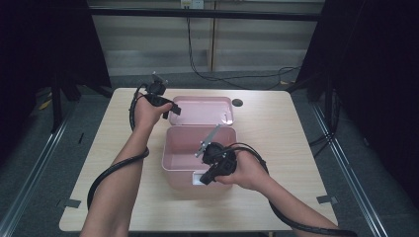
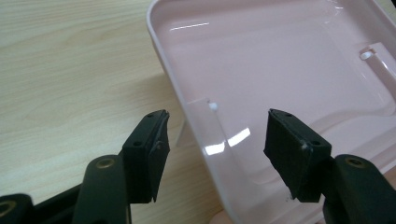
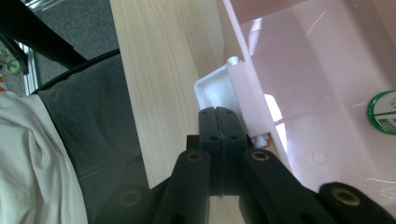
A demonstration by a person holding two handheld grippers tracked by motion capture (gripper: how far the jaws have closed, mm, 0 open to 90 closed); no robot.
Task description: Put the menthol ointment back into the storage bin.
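**Pink box lid being taken at its left edge for closing**

The pink box (image 1: 197, 155) is seen near the middle of the table (image 1: 276, 148), open, with its lid (image 1: 200, 111) folded back flat behind it, away from the person. Inside the box, low on its floor in the right gripper view, a small round green-rimmed item (image 3: 384, 112) is noted; what it is cannot be told.

The left gripper (image 2: 217, 140) is held at the lid's left edge, jaws partly open and set astride the rim: one pad (image 2: 149, 149) outside over the wood, the other over the lid's inner face. The pads are not seen pressing on the plastic, so nothing is gripped yet.

The right gripper (image 3: 223, 135) is held at the box's front wall, beside the white latch (image 3: 219, 88). Its jaws are pressed fully together with nothing between them; it seems to be used to steady the box, though contact cannot be confirmed.

The step in hand is judged to be the taking of the lid. Next, the left jaws would need to be closed on the rim, and the lid swung up and over toward the front while the box is kept from sliding.

Around the box, the table is light wood grain, with a dark round hole (image 1: 237, 102) just beyond the lid's right corner. Farther out from the box, grey floor, black curtains at both sides and cables (image 1: 217, 74) along the far wall are recorded.
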